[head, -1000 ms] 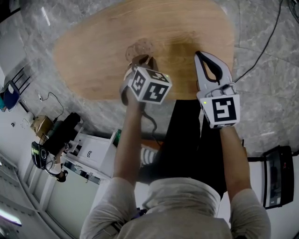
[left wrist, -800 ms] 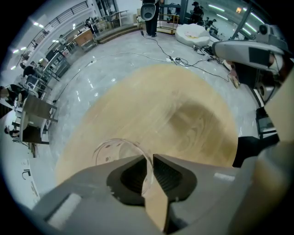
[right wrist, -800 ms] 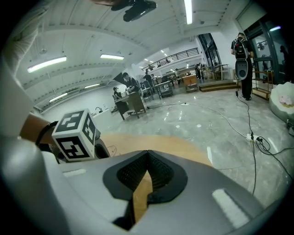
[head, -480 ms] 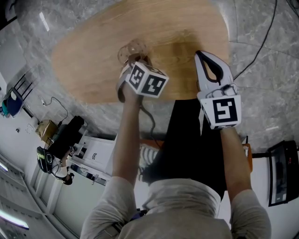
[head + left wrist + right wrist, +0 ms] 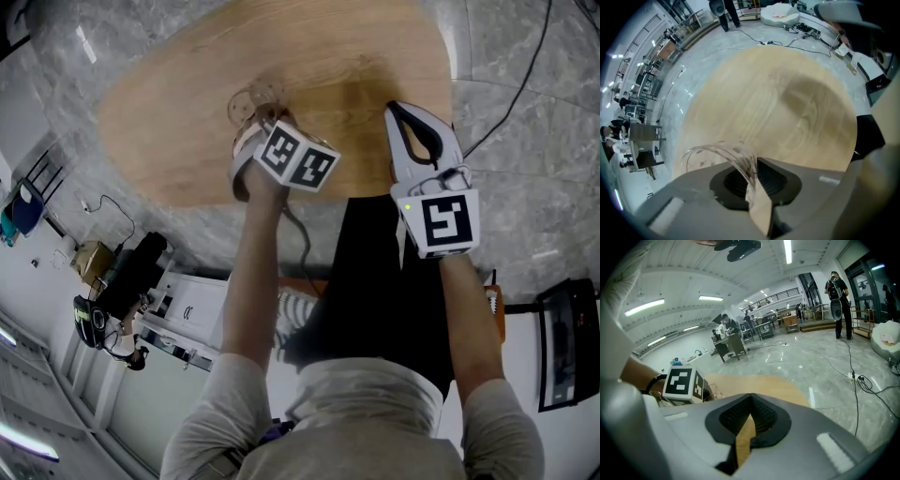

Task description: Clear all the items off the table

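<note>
Clear cup [image 5: 726, 152] seemingly pinched between left fingers [image 5: 820, 187].

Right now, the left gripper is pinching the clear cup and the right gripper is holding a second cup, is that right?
Not quite: the right gripper is shut on nothing, as the right gripper view shows. The left gripper is indeed pinching the clear cup.

The table [image 5: 187, 103] is pale wood grain, and the cup [image 5: 717, 154] is clear with brown flecks. The left hand-held gripper [image 5: 752, 164] and right hand-held gripper [image 5: 750, 397] are grey, black-lined.
</note>
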`<state>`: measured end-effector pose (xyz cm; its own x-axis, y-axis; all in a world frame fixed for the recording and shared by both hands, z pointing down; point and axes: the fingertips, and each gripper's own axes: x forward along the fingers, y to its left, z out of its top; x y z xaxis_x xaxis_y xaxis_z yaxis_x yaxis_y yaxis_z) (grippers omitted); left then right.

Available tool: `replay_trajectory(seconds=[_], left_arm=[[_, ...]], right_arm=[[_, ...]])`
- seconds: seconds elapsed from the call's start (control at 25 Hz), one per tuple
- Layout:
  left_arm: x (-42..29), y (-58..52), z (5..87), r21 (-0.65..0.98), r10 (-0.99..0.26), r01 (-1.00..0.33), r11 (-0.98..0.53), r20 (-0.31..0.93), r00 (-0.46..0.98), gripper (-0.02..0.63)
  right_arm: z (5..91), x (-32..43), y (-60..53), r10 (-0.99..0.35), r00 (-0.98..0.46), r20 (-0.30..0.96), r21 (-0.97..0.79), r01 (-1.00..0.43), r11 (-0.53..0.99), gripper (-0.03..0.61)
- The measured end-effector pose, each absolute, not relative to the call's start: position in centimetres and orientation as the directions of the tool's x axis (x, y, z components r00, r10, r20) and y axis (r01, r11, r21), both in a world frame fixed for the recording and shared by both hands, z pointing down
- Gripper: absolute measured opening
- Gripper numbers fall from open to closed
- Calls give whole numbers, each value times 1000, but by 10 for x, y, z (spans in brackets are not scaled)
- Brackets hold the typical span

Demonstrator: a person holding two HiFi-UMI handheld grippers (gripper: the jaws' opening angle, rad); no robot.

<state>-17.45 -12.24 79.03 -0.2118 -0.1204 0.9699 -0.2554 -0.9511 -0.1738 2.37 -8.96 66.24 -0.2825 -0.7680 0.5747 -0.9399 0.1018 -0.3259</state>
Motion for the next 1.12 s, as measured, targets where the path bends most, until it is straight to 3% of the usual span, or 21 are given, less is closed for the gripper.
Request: replay_trajectory(seconds=[0.4, 0.72, 1.12], left_arm=[[-163, -110, 772, -130, -138, -483, -866, 990, -20, 46], [-122, -99, 720, -68, -228, -644, -762, 959, 170, 46], [-111, -92, 660, -12, -389, -785, -620, 873, 294, 46]], right_arm=[[652, 25, -82, -758, -303, 577, -315, -939, 136, 6], [629, 16, -87, -753, -366, 547, -293, -926, 238, 6], [599, -7, -90, -748, -432, 504, -297, -900, 319, 6]])
